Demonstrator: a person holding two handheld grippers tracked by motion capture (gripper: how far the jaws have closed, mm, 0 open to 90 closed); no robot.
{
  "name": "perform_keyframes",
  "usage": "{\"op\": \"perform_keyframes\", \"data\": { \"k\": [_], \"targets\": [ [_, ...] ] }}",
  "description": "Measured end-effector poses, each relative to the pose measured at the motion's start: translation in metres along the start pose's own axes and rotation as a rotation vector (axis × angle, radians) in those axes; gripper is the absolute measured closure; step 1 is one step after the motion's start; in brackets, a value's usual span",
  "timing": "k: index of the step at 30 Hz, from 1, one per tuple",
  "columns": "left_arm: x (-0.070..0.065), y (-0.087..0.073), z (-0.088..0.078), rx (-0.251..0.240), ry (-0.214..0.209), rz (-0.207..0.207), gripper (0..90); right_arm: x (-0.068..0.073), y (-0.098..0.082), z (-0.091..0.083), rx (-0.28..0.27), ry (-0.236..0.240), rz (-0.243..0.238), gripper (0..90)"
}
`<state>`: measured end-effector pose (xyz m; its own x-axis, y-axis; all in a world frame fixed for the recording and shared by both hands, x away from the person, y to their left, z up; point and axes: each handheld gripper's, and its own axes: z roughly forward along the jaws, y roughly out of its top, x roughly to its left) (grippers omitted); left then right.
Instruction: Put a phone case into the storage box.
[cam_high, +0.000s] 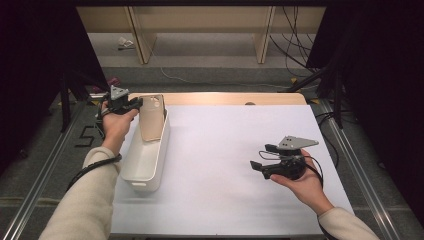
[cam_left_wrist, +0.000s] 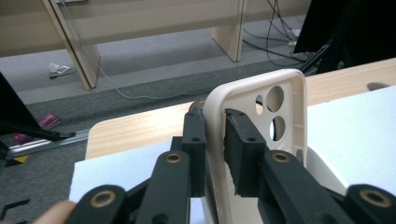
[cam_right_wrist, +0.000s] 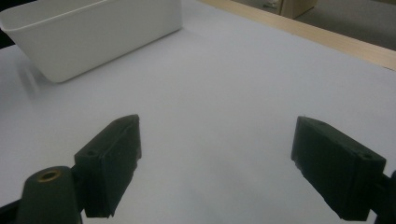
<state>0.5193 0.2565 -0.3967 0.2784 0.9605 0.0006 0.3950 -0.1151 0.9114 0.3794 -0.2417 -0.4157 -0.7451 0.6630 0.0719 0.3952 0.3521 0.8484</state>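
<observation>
A beige phone case (cam_high: 151, 117) with round camera holes stands upright over the far end of a white bin (cam_high: 146, 162). My left gripper (cam_high: 139, 103) grips it from the left. In the left gripper view the two black jaws clamp one long side rim of the case (cam_left_wrist: 289, 107), pads pressed on either side, so the gripper (cam_left_wrist: 215, 126) is shut on it. My right gripper (cam_high: 260, 157) hovers over the white mat at the right, jaws wide apart. In its own view the gripper (cam_right_wrist: 217, 140) has nothing between its pads.
The white mat (cam_high: 225, 150) covers a wooden table (cam_high: 225, 98). The bin (cam_right_wrist: 93, 32) lies along the mat's left side. Beyond the table are grey floor, wooden furniture legs and cables. Dark stands flank both sides.
</observation>
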Motion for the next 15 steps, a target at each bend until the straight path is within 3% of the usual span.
{"op": "perform_keyframes", "data": {
  "k": [7, 15],
  "targets": [
    [-0.0056, 0.0025, 0.0019, 0.032, 0.033, 0.027, 59.9, 0.0000, 0.0001, -0.0003, -0.001, -0.001, 0.000, 16.9],
    [-0.0104, 0.0067, -0.0023, 0.079, 0.067, -0.020, 29.6, 0.0000, 0.0000, -0.0002, 0.000, 0.000, 0.001, 16.9]
  ]
}}
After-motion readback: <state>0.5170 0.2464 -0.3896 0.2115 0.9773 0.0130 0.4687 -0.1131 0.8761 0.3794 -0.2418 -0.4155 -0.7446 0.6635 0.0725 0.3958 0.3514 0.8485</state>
